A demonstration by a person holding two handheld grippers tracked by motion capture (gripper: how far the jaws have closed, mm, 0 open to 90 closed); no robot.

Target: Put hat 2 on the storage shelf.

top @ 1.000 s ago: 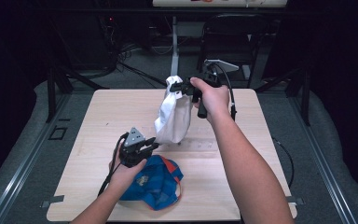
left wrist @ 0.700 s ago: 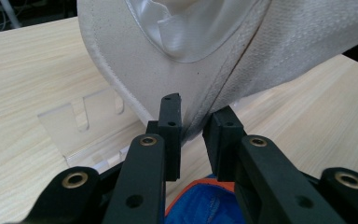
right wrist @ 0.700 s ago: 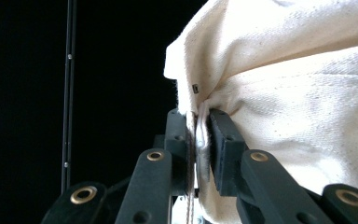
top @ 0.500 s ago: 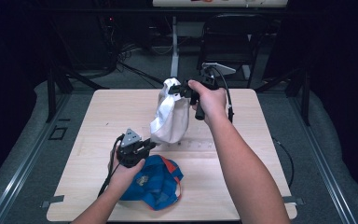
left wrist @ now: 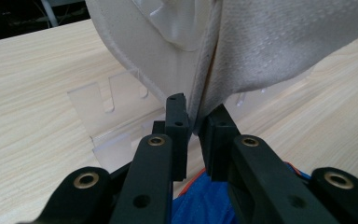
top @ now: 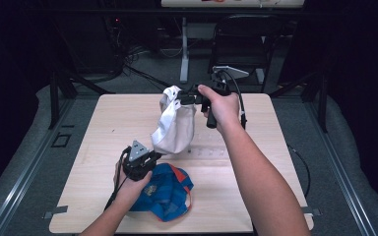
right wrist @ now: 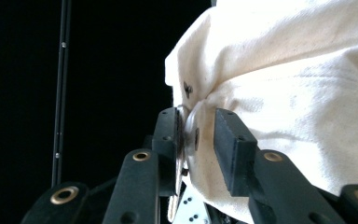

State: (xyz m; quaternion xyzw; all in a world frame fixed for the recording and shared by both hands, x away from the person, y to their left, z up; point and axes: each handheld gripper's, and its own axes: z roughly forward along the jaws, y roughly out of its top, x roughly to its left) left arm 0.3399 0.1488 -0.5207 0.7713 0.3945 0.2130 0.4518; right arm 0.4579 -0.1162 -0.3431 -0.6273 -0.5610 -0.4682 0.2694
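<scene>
A white cloth bag (top: 174,128) hangs over the table between my two grippers. My left gripper (top: 153,155) is low at the bag's bottom edge. In the left gripper view, the left gripper (left wrist: 195,116) has just closed, and its pads pinch the seam of the bag (left wrist: 261,46). My right gripper (top: 183,98) is up at the bag's top. In the right gripper view, the right gripper (right wrist: 198,126) has just been opening. The bag (right wrist: 298,93) and a clear stud lie against one pad, with a gap to the other. A blue and orange cap (top: 170,194) lies under my left hand.
The wooden table (top: 118,118) carries a clear slotted plastic strip (top: 206,152) just beyond the cap, seen close as the strip (left wrist: 107,107). A dark chair (top: 241,44) and cables stand behind the table's far edge.
The bag's lower end has drawn left to the left gripper. The right hand has stayed at the bag's top.
</scene>
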